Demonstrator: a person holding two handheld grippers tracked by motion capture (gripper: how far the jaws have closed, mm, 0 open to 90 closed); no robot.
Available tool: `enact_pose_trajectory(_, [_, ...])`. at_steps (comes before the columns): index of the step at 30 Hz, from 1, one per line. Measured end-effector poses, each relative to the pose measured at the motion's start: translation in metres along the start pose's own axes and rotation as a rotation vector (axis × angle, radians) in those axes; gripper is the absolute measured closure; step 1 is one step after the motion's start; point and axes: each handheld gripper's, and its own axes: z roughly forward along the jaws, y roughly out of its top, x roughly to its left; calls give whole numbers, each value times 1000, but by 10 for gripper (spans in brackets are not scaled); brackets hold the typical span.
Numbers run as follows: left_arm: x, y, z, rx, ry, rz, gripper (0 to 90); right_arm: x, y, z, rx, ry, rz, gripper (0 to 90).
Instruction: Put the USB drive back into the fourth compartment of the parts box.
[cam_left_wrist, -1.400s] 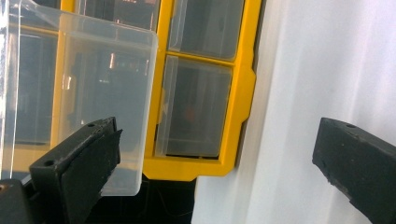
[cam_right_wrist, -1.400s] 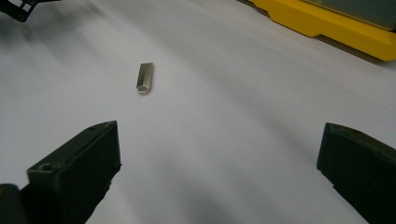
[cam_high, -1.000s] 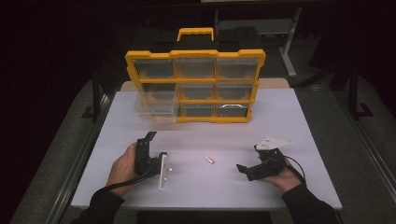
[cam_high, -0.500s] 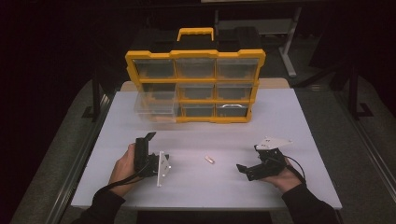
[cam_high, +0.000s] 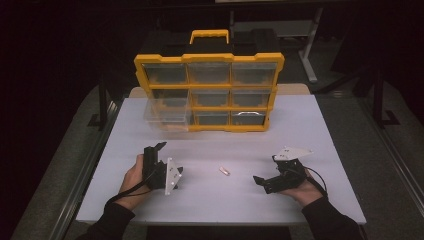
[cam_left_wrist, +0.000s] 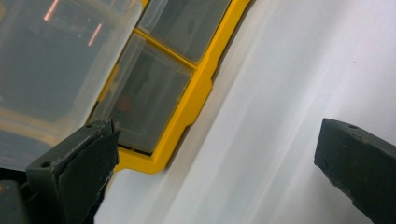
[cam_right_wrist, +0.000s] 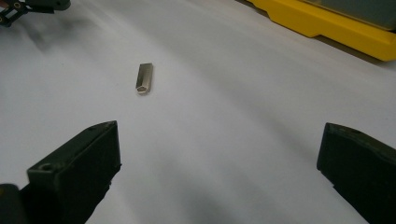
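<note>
Small metal piece (cam_right_wrist: 144, 78) lies ahead of right gripper (cam_right_wrist: 219, 172).

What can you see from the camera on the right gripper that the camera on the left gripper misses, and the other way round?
The right gripper view alone has the small metal piece lying ahead of its open jaws, and a bit of the left gripper far off. The left gripper view alone has the clear drawer pulled out of the organizer, with closed drawers beside it. Both share the white table, the organizer's yellow frame and a pair of black jaws standing wide apart.
</note>
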Motion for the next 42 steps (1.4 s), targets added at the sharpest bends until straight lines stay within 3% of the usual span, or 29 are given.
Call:
enact_pose_trajectory(8, [2,0,0,1,-41,-68,0,0,0,0,0,0,1,0])
enact_pose_trajectory(19, [7,-1,1,-8,-91,-195,0,0,0,0,-1,-1,2,0])
enact_pose_trajectory(25, [7,-1,2,-18,-117,-227,0,0,0,0,0,-1,2,0])
enact_pose_trajectory(31, [7,-1,1,-33,-161,-285,0,0,0,0,0,-1,2,0])
enact_pose_trajectory(42, [11,-3,4,-12,-203,-394,0,-1,0,0,-1,-1,3,0])
